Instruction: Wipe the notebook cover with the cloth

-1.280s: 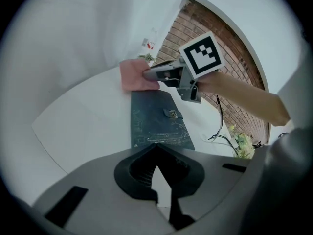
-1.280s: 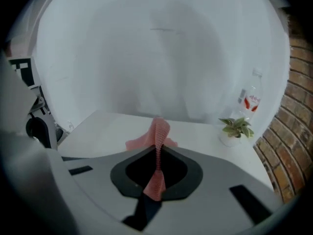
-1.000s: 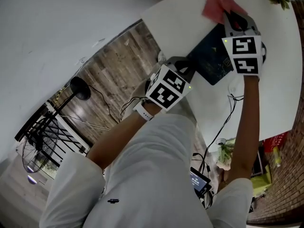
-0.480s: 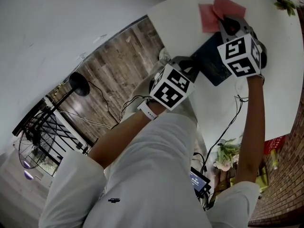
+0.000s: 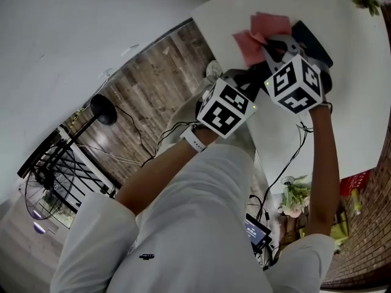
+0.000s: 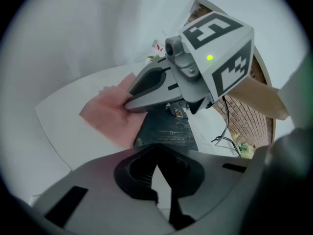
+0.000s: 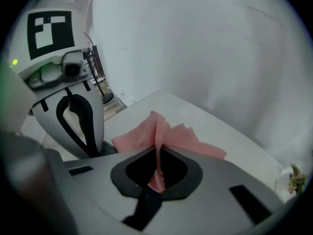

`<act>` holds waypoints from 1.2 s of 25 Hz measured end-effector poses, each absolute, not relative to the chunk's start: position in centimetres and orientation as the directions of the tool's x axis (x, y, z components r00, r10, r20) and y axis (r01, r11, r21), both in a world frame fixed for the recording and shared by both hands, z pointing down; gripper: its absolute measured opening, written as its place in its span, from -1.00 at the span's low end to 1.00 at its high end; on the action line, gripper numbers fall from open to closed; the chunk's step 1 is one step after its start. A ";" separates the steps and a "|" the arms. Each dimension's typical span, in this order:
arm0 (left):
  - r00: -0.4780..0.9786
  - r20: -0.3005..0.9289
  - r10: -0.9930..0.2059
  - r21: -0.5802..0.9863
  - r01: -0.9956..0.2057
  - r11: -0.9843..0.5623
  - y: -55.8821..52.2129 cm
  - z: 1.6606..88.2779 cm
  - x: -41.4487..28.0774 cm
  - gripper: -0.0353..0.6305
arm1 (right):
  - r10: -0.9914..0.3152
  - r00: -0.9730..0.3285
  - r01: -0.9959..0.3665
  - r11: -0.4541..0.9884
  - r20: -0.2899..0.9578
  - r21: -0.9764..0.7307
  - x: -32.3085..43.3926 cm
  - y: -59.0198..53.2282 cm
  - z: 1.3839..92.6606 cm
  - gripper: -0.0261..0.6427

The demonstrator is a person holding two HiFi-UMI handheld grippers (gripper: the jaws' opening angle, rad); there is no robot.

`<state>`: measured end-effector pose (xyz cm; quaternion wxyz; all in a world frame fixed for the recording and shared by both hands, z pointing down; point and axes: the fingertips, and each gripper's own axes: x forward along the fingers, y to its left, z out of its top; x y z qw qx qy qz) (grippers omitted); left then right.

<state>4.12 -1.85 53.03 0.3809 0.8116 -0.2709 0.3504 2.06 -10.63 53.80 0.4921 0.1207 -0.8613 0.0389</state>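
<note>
Most of the notebook (image 5: 313, 40) behind the right gripper (image 5: 264, 40).

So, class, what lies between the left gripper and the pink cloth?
The dark notebook, with the right gripper over it; the left gripper view shows it.

No word, number or brand name can be read anywhere. The dark notebook (image 6: 168, 133) on the desk (image 6: 63, 126) carries fine gold lines of print and a small square gold emblem on its cover, all too small to make out. The cubes on the left hand-held gripper (image 5: 247, 78) and the right hand-held gripper (image 6: 128, 103) bear only black-and-white square marker patterns, not letters.
</note>
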 end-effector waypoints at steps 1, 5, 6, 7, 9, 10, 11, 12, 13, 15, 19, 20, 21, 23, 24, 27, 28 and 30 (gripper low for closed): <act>0.605 0.778 -0.171 0.426 -0.707 -0.564 -1.7 53.0 3.9 -0.84 | -0.158 -0.490 -0.237 0.970 0.858 0.043 1.7 -10.2 53.8 -0.87; 0.597 0.786 -0.161 0.421 -0.707 -0.569 -0.7 52.7 2.6 -0.84 | -0.129 -0.495 -0.225 0.974 0.859 0.017 0.7 -8.4 53.9 -0.87; 0.594 0.788 -0.160 0.417 -0.708 -0.570 -0.4 52.7 2.1 -0.84 | -0.126 -0.496 -0.227 0.974 0.859 0.011 0.5 -8.0 53.9 -0.87; 0.590 0.791 -0.162 0.413 -0.710 -0.570 -0.2 52.6 1.6 -0.84 | -0.122 -0.496 -0.229 0.973 0.860 0.006 0.3 -7.6 53.9 -0.87; 0.584 0.793 -0.175 0.404 -0.718 -0.567 0.0 52.2 0.5 -0.84 | -0.113 -0.498 -0.229 0.973 0.860 -0.005 -0.3 -6.7 53.9 -0.87; 0.582 0.792 -0.186 0.398 -0.723 -0.565 0.0 51.9 0.0 -0.84 | -0.108 -0.499 -0.229 0.973 0.860 -0.011 -0.5 -6.3 53.8 -0.87; 0.580 0.790 -0.197 0.393 -0.727 -0.563 0.0 51.5 -0.4 -0.84 | -0.103 -0.500 -0.230 0.973 0.860 -0.018 -0.7 -5.8 53.8 -0.87; 0.579 0.788 -0.209 0.389 -0.731 -0.560 -0.1 51.2 -0.8 -0.84 | -0.098 -0.502 -0.233 0.972 0.860 -0.026 -0.9 -5.4 53.7 -0.87; 0.578 0.786 -0.220 0.385 -0.735 -0.559 -0.2 50.8 -1.2 -0.84 | -0.093 -0.502 -0.240 0.970 0.860 -0.035 -1.0 -4.9 53.7 -0.87; 0.577 0.782 -0.237 0.376 -0.739 -0.559 -0.4 50.2 -1.7 -0.84 | -0.076 -0.505 -0.263 0.962 0.860 -0.069 -1.2 -4.0 53.6 -0.87; 0.577 0.772 -0.265 0.359 -0.740 -0.568 -0.8 48.8 -3.0 -0.84 | -0.017 -0.530 -0.305 0.937 0.848 -0.171 -1.9 -1.7 52.8 -0.87; 0.578 0.769 -0.273 0.354 -0.741 -0.570 -0.9 48.3 -3.3 -0.84 | -0.007 -0.535 -0.308 0.933 0.845 -0.187 -2.0 -1.0 52.6 -0.87; 0.578 0.766 -0.282 0.350 -0.742 -0.571 -1.0 47.9 -3.6 -0.84 | 0.000 -0.540 -0.313 0.928 0.841 -0.201 -2.0 -0.4 52.3 -0.87; 0.579 0.758 -0.301 0.343 -0.746 -0.572 -1.1 46.9 -4.2 -0.84 | 0.003 -0.557 -0.328 0.918 0.831 -0.223 -2.1 0.9 51.5 -0.87; 0.581 0.752 -0.311 0.340 -0.746 -0.572 -1.2 46.4 -4.5 -0.84 | -0.004 -0.567 -0.340 0.912 0.824 -0.230 -2.2 1.3 51.0 -0.87; 0.590 0.735 -0.333 0.335 -0.744 -0.578 -1.5 44.9 -5.0 -0.84 | -0.069 -0.595 -0.397 0.891 0.801 -0.219 -1.9 1.8 49.0 -0.87; 0.594 0.729 -0.339 0.334 -0.742 -0.582 -1.7 44.4 -5.0 -0.84 | -0.099 -0.601 -0.422 0.882 0.793 -0.210 -1.7 1.8 48.3 -0.87; 0.600 0.720 -0.349 0.332 -0.739 -0.586 -1.7 43.5 -5.1 -0.84 | -0.155 -0.606 -0.475 0.857 0.780 -0.198 -1.2 1.6 46.7 -0.87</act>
